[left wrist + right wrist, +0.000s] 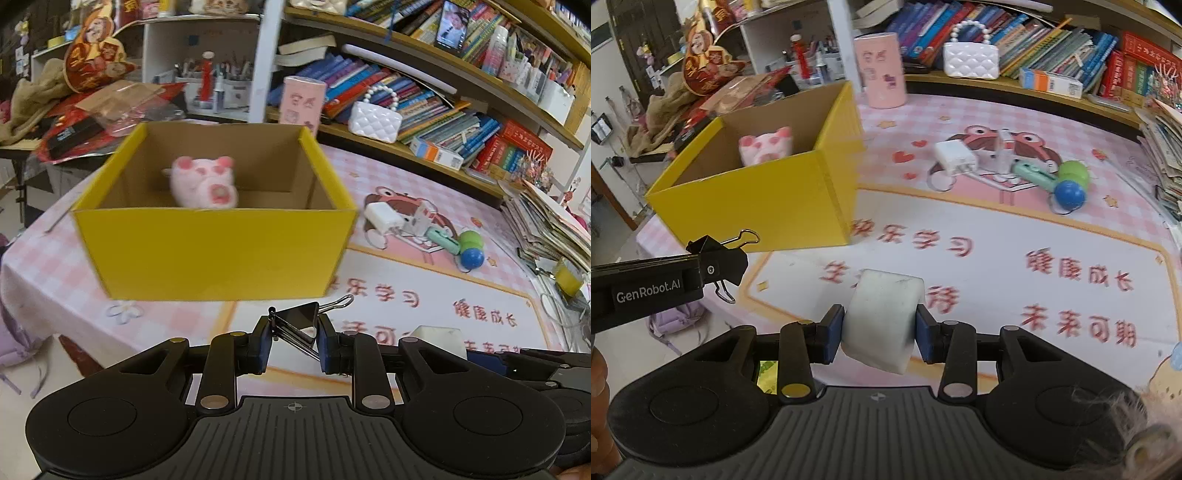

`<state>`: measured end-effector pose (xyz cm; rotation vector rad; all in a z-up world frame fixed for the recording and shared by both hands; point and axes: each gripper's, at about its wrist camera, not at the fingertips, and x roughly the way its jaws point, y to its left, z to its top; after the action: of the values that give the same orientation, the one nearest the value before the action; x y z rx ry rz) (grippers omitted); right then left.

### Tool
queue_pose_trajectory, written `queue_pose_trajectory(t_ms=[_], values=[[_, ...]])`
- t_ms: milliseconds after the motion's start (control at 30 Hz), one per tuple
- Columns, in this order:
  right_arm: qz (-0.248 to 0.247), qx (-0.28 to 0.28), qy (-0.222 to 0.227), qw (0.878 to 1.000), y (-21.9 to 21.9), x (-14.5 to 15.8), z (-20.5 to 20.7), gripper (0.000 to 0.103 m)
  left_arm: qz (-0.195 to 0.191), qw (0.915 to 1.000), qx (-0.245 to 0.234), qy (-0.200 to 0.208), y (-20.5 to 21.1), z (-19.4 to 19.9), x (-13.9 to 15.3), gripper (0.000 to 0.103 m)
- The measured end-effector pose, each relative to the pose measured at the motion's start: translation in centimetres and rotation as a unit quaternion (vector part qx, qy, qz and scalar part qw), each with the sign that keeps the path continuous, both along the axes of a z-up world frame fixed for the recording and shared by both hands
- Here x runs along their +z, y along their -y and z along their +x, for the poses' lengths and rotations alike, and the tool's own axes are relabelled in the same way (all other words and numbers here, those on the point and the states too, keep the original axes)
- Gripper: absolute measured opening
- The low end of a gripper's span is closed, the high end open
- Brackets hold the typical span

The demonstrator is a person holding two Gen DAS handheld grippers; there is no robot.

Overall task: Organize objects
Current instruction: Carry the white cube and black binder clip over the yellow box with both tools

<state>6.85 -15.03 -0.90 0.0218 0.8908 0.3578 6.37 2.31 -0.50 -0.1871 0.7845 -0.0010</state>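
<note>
My left gripper (293, 341) is shut on a black binder clip (299, 319), held in the air just before the near wall of the yellow cardboard box (214, 251). A pink plush pig (203, 182) lies inside the box. My right gripper (881, 334) is shut on a white eraser block (882, 317) above the printed table mat. In the right wrist view the left gripper (714, 266) with the binder clip (727, 258) comes in from the left, near the box (757, 195) and the pig (766, 147). The eraser (437, 338) shows at the left view's right edge.
On the pink mat (997, 236) lie a white charger (955, 157), a mint green stick (1032, 173), a green ball (1073, 173) and a blue ball (1069, 195). A pink cylinder (879, 70) and a white quilted handbag (971, 59) stand by the bookshelf. Stacked papers (546, 221) crowd the right edge.
</note>
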Motion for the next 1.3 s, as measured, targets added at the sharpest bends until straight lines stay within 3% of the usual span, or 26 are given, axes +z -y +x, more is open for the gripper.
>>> queue_pose_trajectory(t_ms=[467,833,1033,1300], values=[[0.007,0.013,0.008,1.000,-6.6,0.1,-4.2,0.038,0.008,0.9998,0.009,0.015,-6.1,-4.5,0.5,0.023],[-0.012,0.019,0.031,0.999,-10.2,1.0,-5.2,0.037,-0.002,0.9990,0.027,0.034,-9.6,-6.0,1.0,0.023],[-0.018,0.007,0.095,0.995,-10.6,3.0,-4.0,0.037,-0.007,0.9964,0.031,0.079,-10.3,-4.9,2.9,0.023],[-0.007,0.000,0.168,0.986,-11.4,6.0,0.7,0.037,0.007,0.9906,0.036,0.132,-10.4,-0.5,5.5,0.023]])
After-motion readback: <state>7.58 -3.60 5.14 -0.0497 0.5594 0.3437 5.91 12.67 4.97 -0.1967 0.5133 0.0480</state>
